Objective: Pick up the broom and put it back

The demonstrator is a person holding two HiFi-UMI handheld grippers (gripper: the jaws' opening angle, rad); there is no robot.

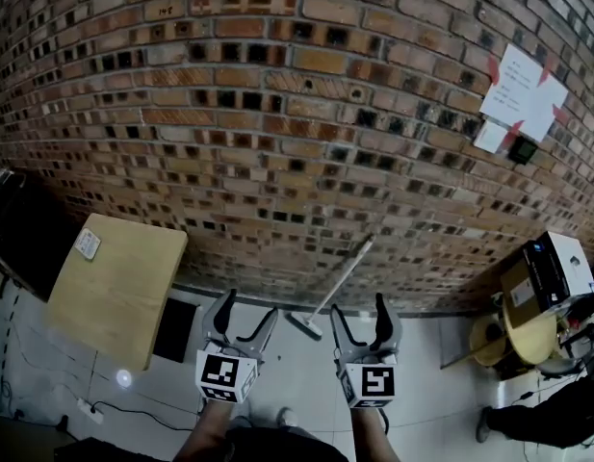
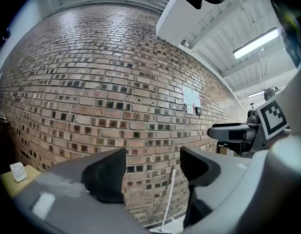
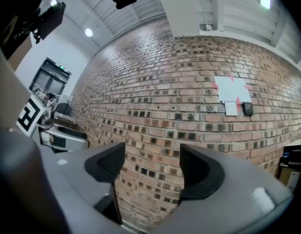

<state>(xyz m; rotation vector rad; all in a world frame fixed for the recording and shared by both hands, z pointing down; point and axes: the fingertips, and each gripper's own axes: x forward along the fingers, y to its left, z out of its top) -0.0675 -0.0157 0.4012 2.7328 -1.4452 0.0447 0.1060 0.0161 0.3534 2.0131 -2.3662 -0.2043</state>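
Left gripper [image 1: 248,308] and right gripper [image 1: 359,308] both empty, fingers spread wide, side by side above the white floor [image 1: 431,373]. Just ahead between them, the broom [image 1: 340,282] leans on the brick wall [image 1: 277,114], head on the floor at the wall's foot. Bare floor either side.

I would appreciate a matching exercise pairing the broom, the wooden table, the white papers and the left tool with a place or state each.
Things: 1 broom; 2 wooden table; 3 white papers; 4 left tool.
Places or states: A taped high on the brick wall; B open and holding nothing; C leaning against the wall; D standing left of the broom.
Pairs: 1-C; 2-D; 3-A; 4-B.
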